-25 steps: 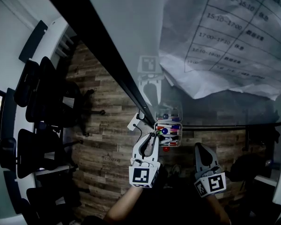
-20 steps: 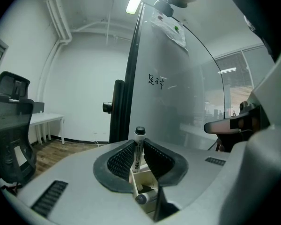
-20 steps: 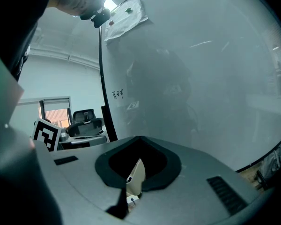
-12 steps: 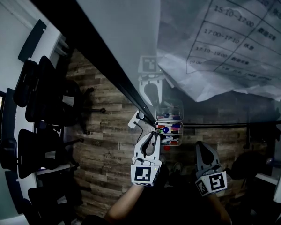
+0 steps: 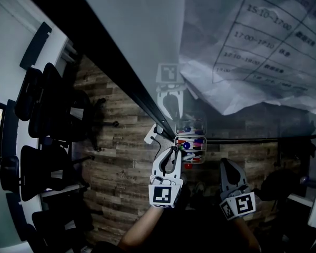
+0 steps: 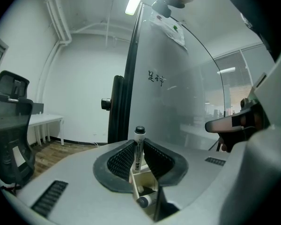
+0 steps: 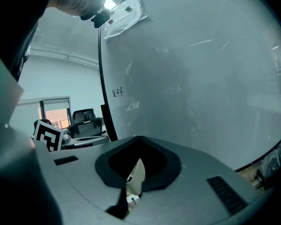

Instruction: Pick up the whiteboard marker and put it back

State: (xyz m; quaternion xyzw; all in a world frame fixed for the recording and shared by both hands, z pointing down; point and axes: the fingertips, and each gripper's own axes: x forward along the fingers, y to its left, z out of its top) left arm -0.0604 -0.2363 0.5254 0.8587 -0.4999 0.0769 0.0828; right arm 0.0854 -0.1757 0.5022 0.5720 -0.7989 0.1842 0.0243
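L gripper (image 5: 170, 153) pinches marker (image 6: 139, 148) mid-barrel, beside pen holder (image 5: 202, 142); light, stiff, prob. slick. R gripper (image 5: 227, 165) pressed together, empty.

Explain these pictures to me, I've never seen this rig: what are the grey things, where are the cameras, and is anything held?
No robot here: a person carries a two-jaw gripper in each hand. The head view comes from a camera on the person's head, looking steeply down along a whiteboard to the wooden floor. The other two cameras ride on the grippers and look along their jaws. The left gripper is clamped on a whiteboard marker, close to a clear box of markers on the board. The right gripper is shut and empty.
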